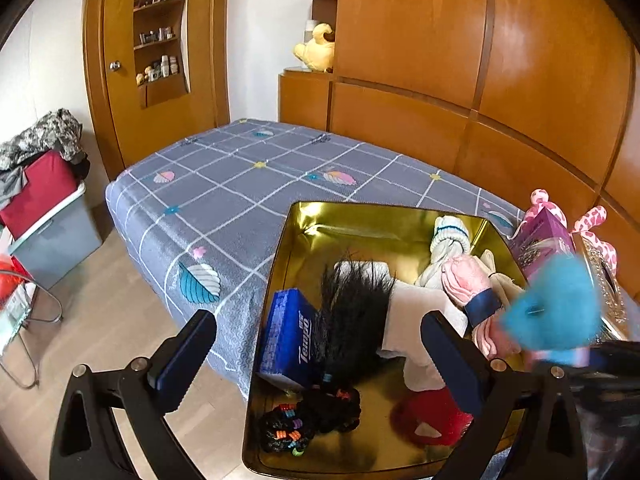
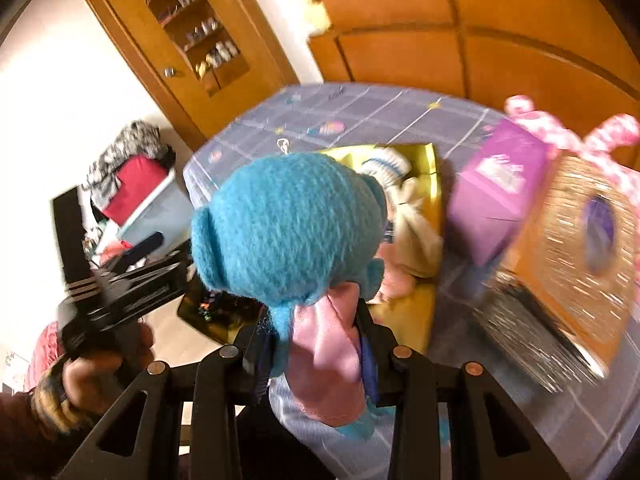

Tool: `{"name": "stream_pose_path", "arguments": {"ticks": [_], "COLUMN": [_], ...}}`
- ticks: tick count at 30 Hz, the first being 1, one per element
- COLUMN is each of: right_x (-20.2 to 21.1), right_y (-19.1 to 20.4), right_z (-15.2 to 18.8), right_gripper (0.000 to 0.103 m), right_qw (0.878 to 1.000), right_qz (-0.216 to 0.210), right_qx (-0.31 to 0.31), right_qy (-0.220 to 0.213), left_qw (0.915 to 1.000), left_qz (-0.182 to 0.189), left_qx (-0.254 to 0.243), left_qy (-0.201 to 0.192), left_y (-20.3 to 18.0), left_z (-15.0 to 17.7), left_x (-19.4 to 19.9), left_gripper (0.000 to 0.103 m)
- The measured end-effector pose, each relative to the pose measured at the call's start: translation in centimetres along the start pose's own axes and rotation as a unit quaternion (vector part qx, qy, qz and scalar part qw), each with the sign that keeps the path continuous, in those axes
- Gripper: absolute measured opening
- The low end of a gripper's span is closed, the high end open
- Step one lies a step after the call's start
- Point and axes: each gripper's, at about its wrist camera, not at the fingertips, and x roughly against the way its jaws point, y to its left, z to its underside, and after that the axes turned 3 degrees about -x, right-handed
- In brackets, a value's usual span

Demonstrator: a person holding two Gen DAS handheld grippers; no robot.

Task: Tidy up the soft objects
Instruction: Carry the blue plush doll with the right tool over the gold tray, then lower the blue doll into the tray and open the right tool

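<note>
My right gripper (image 2: 316, 344) clamps a fuzzy teal plush toy (image 2: 288, 224), my left gripper (image 1: 320, 344) gapes empty over the gold tin tray (image 1: 372, 216) holding a blue "Tempo" pack (image 1: 286, 336).

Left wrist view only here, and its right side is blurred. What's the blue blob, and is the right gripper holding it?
Observer: Yes. The right gripper is shut on a blue plush toy.
Operator: Gripped where?
Observer: On its pink satin part, below the blue head.
Operator: What's right of the purple box?
Observer: A glittery gold box, close beside the purple box. The blur hides whether they touch.
</note>
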Motion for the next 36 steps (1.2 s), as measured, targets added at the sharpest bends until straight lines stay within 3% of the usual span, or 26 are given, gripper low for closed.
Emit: {"name": "stream_pose_path", "arguments": {"ticks": [6,8,15,22,23,24,25,26,31,36], "right_x": [-7.8,-8.9,-7.2,-4.0,-3.7,-3.6,-3.7,-4.2,-6.7,-6.1], "right_y": [-0.2,-0.8,-1.4,-0.1,0.1,0.4,0.7,0.8,0.6,0.0], "right_z": [-1.1,-0.7,0.1,0.9,1.1,1.4,1.5,1.5,1.0,0.8], "right_gripper": [0.036,0.037,0.059,0.063,0.06,0.039,0.026,0.022,0.022,0.024], "right_qw": [0.995,0.994,0.996,0.995,0.994,0.993,0.992,0.99,0.989,0.99], "right_qz": [0.075,0.082,0.071,0.085,0.086,0.091,0.098,0.109,0.117,0.116], "right_qx": [0.028,0.028,0.031,0.055,0.062,0.071,0.08,0.087,0.085,0.075], "right_qy": [0.057,0.068,0.05,0.004,-0.002,-0.011,-0.016,-0.014,-0.011,-0.017], "left_qw": [1.0,0.9999,0.9999,1.0,1.0,1.0,1.0,1.0,0.9998,0.9997], "left_qz": [0.005,0.006,0.006,0.003,0.003,0.002,0.002,0.003,0.005,0.011], "left_qx": [-0.002,-0.002,-0.008,-0.005,-0.006,-0.006,-0.006,-0.007,-0.015,-0.022], "left_qy": [0.008,0.01,0.01,0.003,0.001,0.0,-0.002,-0.002,-0.007,-0.009], "left_y": [-0.2,-0.3,-0.7,-0.7,-0.8,-0.8,-0.9,-0.9,-1.5,-2.2], "left_z": [0.4,0.5,0.6,0.4,0.4,0.4,0.4,0.3,0.4,0.6], "left_x": [-0.6,-0.7,-0.8,-0.3,-0.1,-0.1,0.1,0.1,0.6,0.9], "left_gripper": [0.102,0.102,0.103,0.103,0.103,0.103,0.103,0.103,0.103,0.103]}}
